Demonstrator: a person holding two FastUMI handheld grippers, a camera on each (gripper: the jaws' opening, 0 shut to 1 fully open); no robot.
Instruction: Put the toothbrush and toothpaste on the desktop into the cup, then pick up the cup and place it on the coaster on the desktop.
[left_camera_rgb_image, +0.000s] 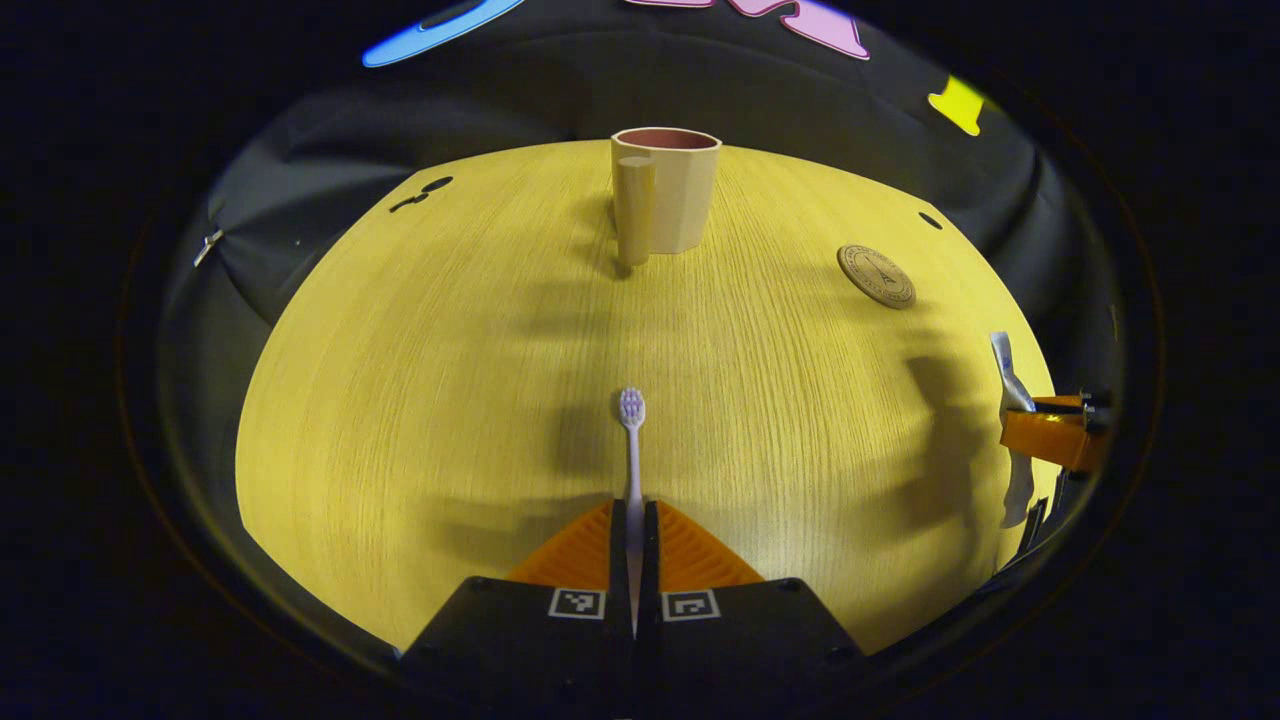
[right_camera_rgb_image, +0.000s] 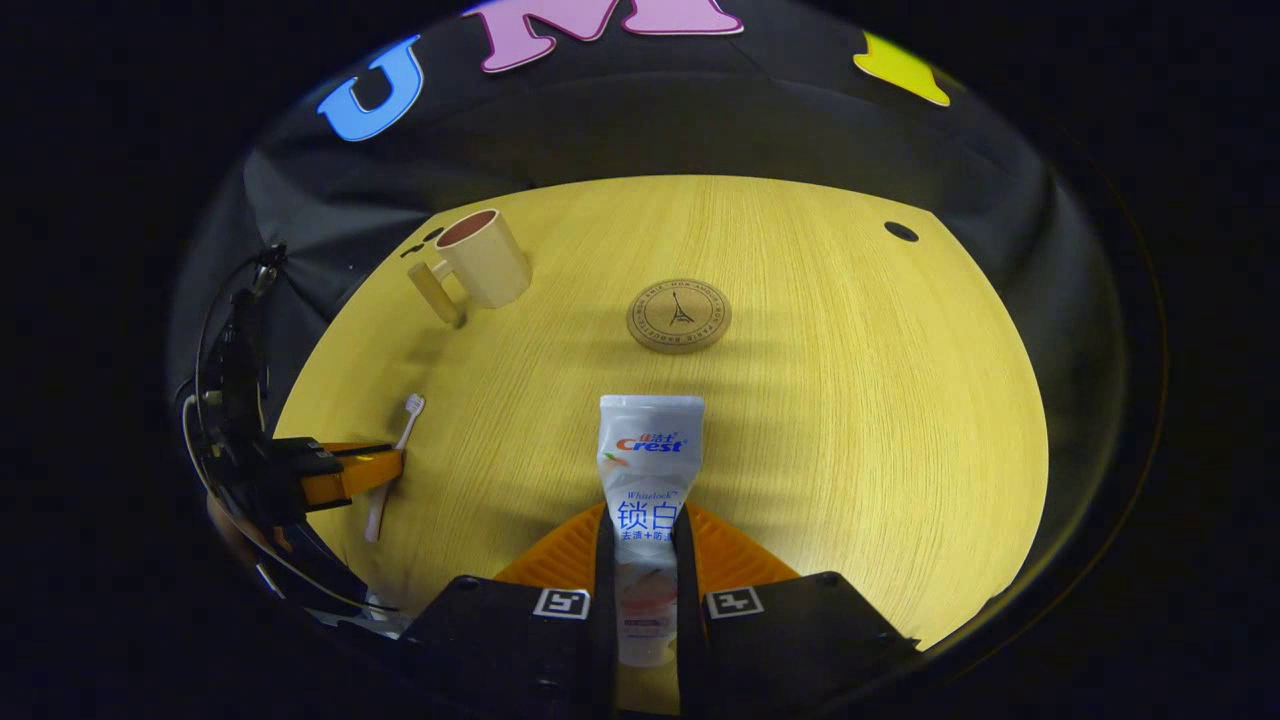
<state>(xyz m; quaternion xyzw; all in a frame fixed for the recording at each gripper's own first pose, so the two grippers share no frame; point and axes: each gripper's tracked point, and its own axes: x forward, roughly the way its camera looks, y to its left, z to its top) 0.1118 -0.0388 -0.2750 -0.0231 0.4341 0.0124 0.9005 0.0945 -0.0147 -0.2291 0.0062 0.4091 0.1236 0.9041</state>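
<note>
My left gripper (left_camera_rgb_image: 633, 520) is shut on the handle of a white toothbrush (left_camera_rgb_image: 632, 440), whose bristle head points away toward the cup. The beige cup (left_camera_rgb_image: 668, 190) with a handle stands upright at the table's far side. My right gripper (right_camera_rgb_image: 645, 540) is shut on a white toothpaste tube (right_camera_rgb_image: 648, 470), crimped end pointing forward. The round cork coaster (right_camera_rgb_image: 679, 315) lies flat just beyond the tube's end. In the right gripper view the cup (right_camera_rgb_image: 482, 260) stands far left, and the left gripper (right_camera_rgb_image: 350, 470) holds the toothbrush (right_camera_rgb_image: 392, 465) at the left edge. The right gripper (left_camera_rgb_image: 1050, 430) with the tube shows at the left view's right edge.
The yellow wood-grain table (right_camera_rgb_image: 850, 400) has a small dark hole (right_camera_rgb_image: 901, 231) near its far right edge and dark marks (left_camera_rgb_image: 422, 193) at the far left. Black cloth rises behind the table. Cables (right_camera_rgb_image: 215, 400) hang beside the left gripper.
</note>
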